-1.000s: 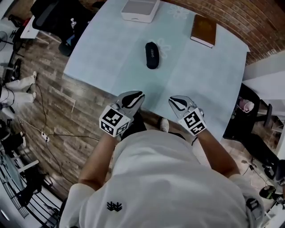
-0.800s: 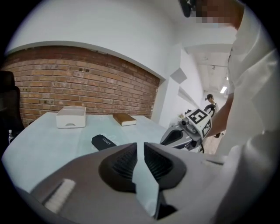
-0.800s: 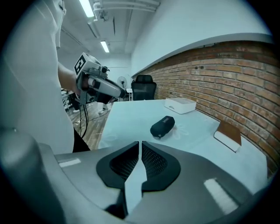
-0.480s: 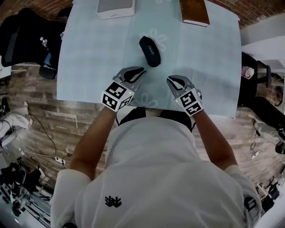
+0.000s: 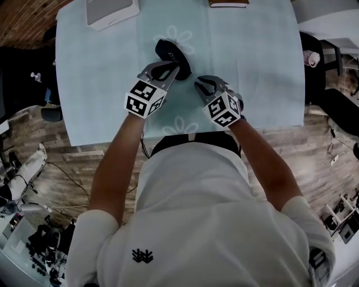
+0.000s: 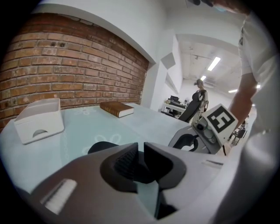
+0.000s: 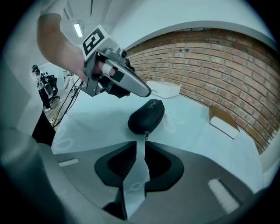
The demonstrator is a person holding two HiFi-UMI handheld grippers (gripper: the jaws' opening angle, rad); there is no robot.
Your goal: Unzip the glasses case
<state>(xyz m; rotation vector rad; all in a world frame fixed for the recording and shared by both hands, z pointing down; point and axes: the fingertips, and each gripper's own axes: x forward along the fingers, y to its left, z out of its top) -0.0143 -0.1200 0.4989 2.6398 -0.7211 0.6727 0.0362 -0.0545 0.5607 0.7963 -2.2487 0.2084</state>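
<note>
The pale blue table (image 5: 263,67) fills the top of the head view, and the person leans over its near edge with both arms stretched forward. The left forearm (image 5: 112,168) and the right forearm (image 5: 263,162) angle inward, so the two tools converge on the glasses case (image 5: 166,48). The white box (image 5: 111,10) sits well beyond the case and to its left. The brown book (image 5: 228,3) lies well beyond the case and to its right, at the far edge. The left gripper (image 5: 168,70) points forward and slightly right, with its tips hanging just above the case's near end. In the right gripper view it looks close over the case but apart from it. Its jaws stand a narrow slot apart and grasp nothing. The right gripper (image 5: 202,84) sits near the case on its near-right side. It points forward and left at the case and is tilted down toward the tabletop, with a strip of bare table between them. Its jaws are also only a narrow slot apart and empty. The black case lies flat near the table's middle and is closed. Its long axis runs diagonally from far-left to near-right. The end with the small zipper pull (image 7: 146,134) faces the right gripper.
</note>
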